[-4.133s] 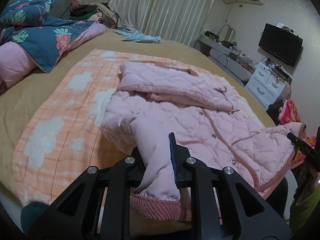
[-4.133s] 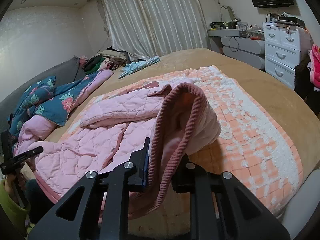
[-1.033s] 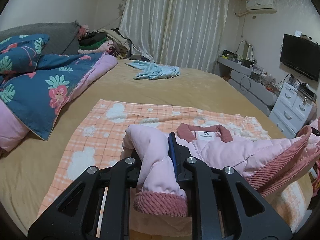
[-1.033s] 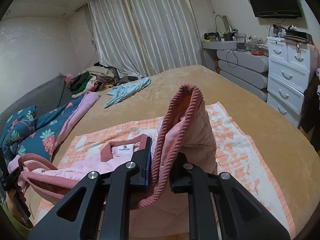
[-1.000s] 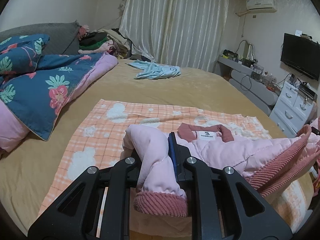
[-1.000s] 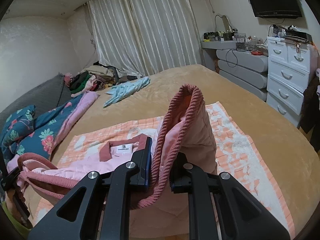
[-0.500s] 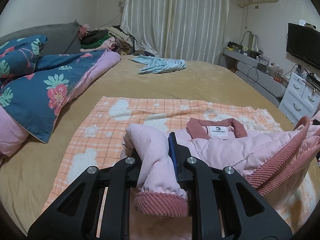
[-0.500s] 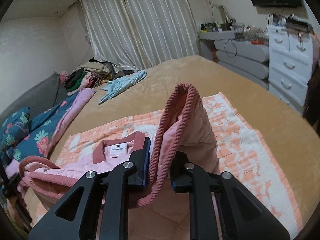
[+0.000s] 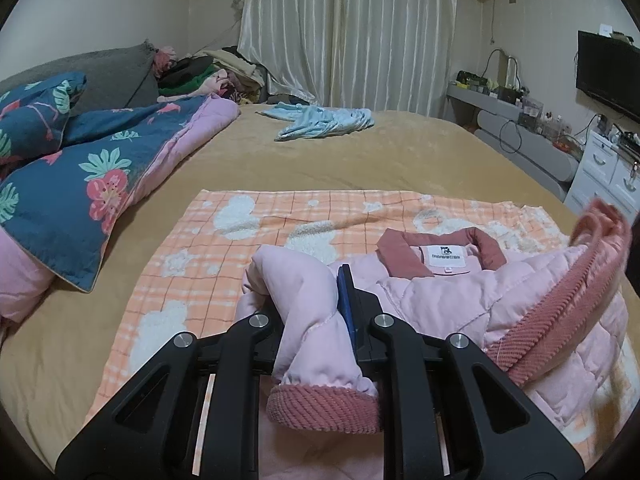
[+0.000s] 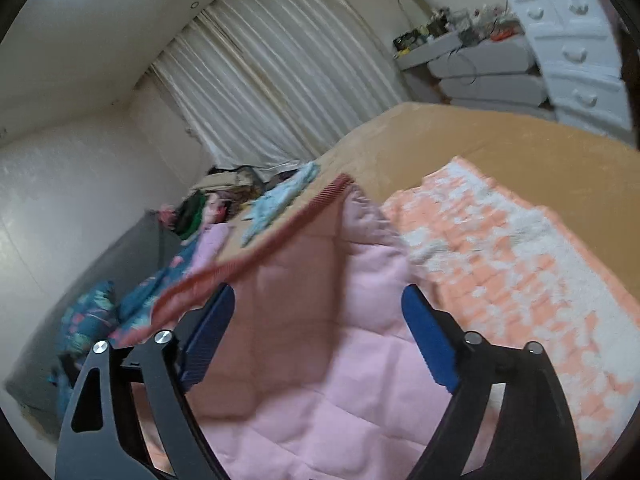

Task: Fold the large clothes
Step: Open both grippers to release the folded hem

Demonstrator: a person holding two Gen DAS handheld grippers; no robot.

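Observation:
A pink quilted jacket (image 9: 460,300) with a dark pink ribbed hem lies on an orange checked blanket (image 9: 224,264), its collar and white label facing up. My left gripper (image 9: 310,300) is shut on a fold of the jacket's hem corner, whose ribbed edge hangs toward the camera. In the right wrist view my right gripper (image 10: 318,328) has its jaws opening wide. The jacket (image 10: 320,360) sags between the fingers, and the blue pads (image 10: 428,344) do not press on it. That view is tilted and blurred.
The blanket rests on a tan bed (image 9: 340,160). A blue floral quilt (image 9: 80,176) is piled at the left, a light blue garment (image 9: 324,122) lies farther back, and a heap of clothes (image 9: 208,76) sits by the curtains. White drawers (image 10: 576,48) stand to the right.
The right gripper let go of the jacket's hem, its jaws spreading wide as it dropped and rolled. The left gripper sank a little, holding its fold.

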